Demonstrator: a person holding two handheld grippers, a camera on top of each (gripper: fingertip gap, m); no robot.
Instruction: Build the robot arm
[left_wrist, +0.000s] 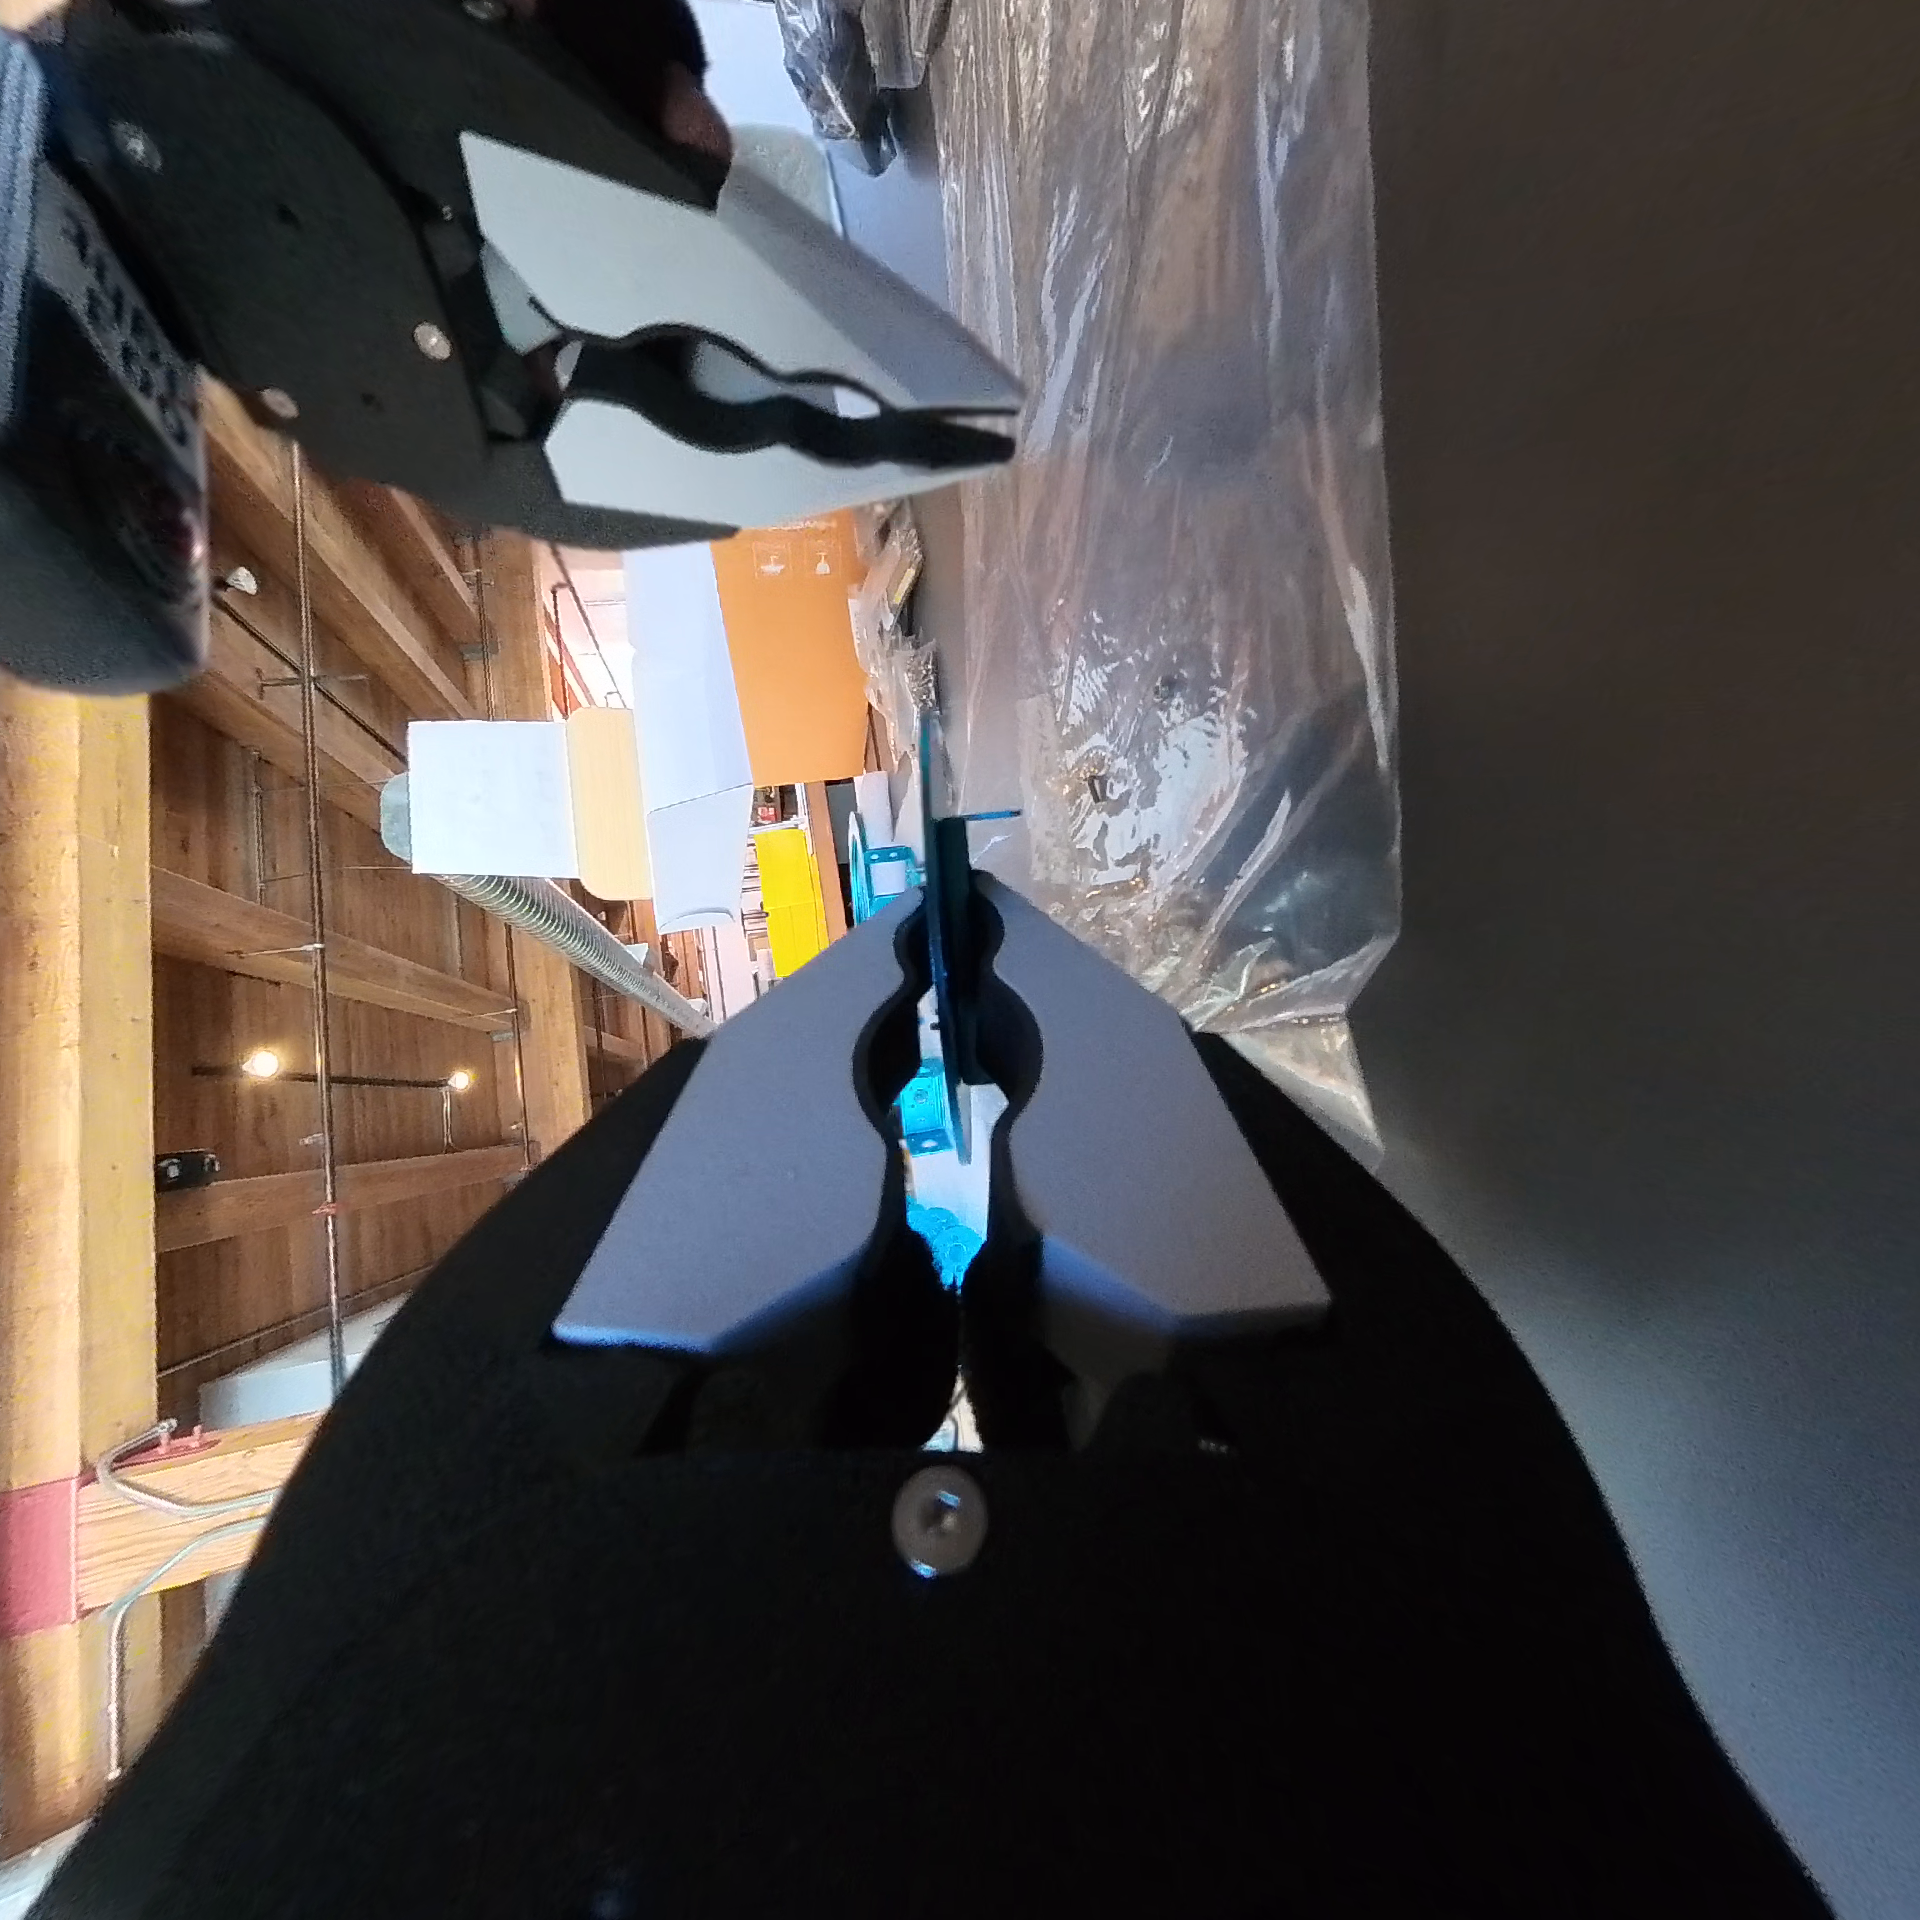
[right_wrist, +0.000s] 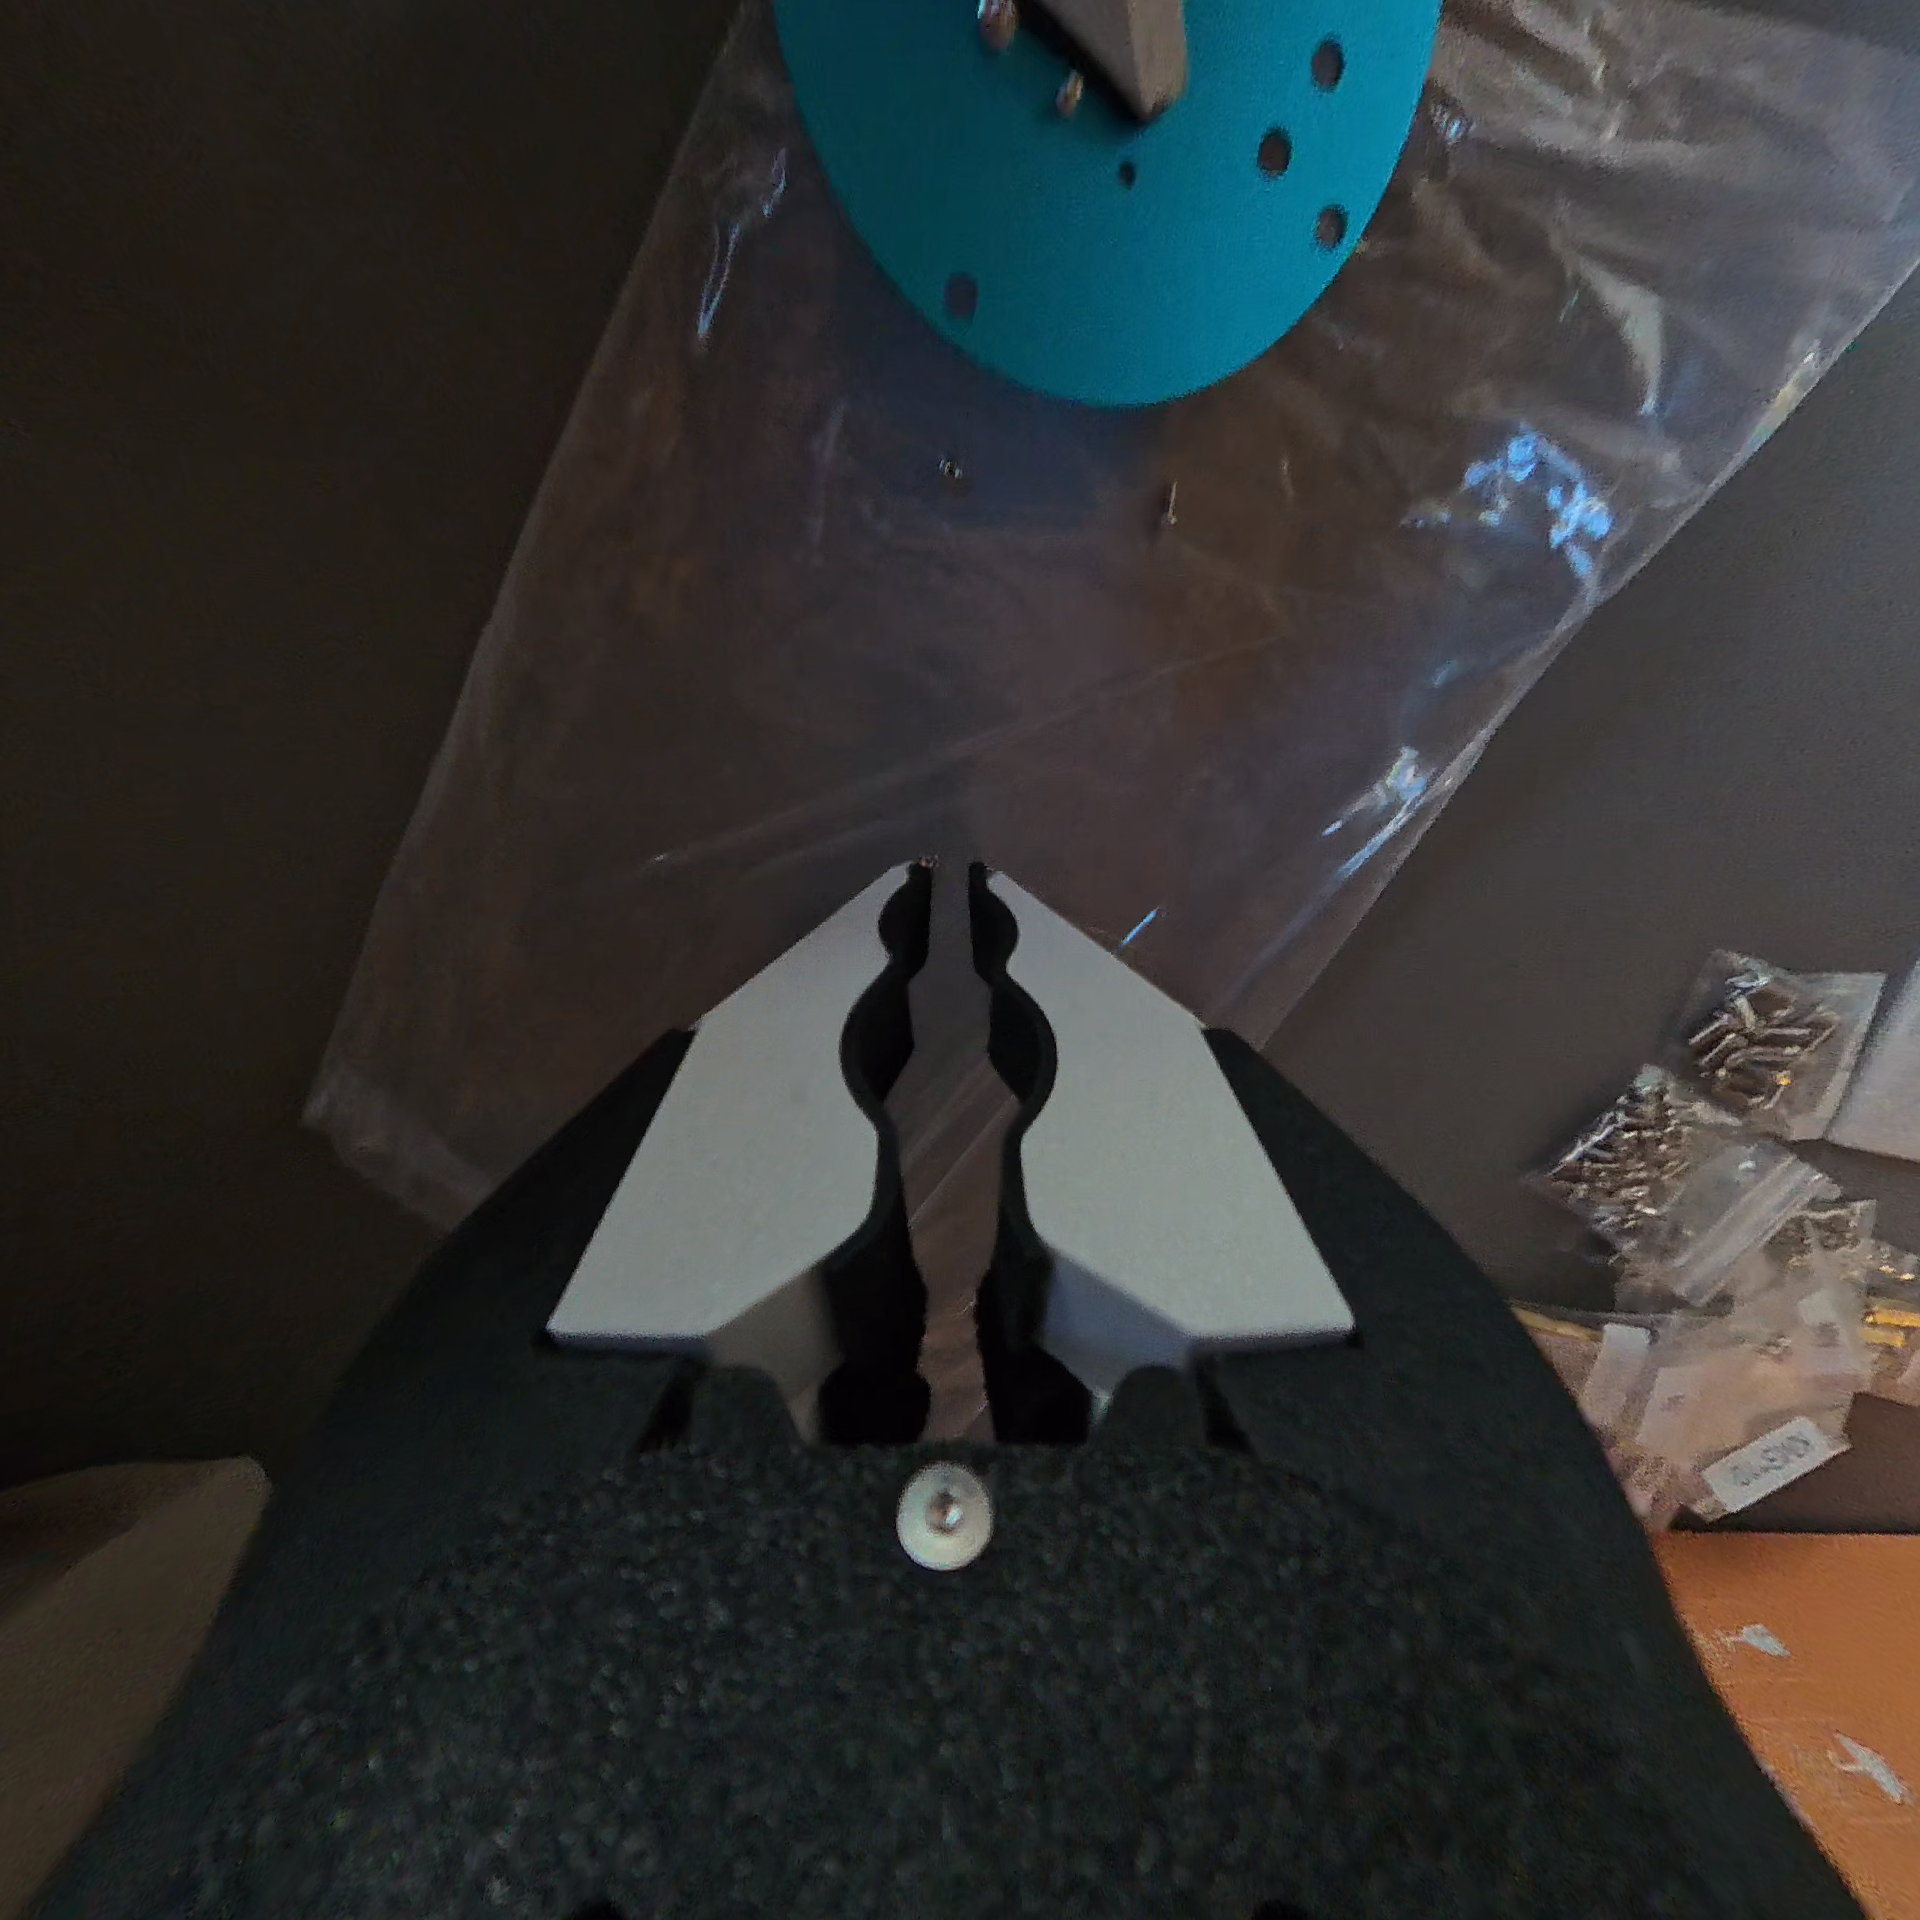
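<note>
In the left wrist view my left gripper (left_wrist: 951, 894) is shut on a teal round metal plate (left_wrist: 948, 831), seen edge-on between the pads. The same plate (right_wrist: 1101, 208) shows in the right wrist view with several holes and small screws (right_wrist: 1070, 94) in it, held above a clear plastic bag (right_wrist: 1039, 623). My right gripper (right_wrist: 951, 868) has its jaws nearly together, with a tiny screw (right_wrist: 928, 861) pinched at the tips. It hovers over the bag, a short way below the plate. It also shows in the left wrist view (left_wrist: 1003, 426), up and to the left of the plate.
The clear bag (left_wrist: 1174, 520) lies on a dark table top (right_wrist: 208, 520). Several small zip bags of screws (right_wrist: 1714, 1143) lie at the right, beside an orange cardboard sheet (right_wrist: 1787, 1662). Wooden beams (left_wrist: 312, 935) and boxes fill the background. The tips of one gripper are about 10 cm away from the tips of the other.
</note>
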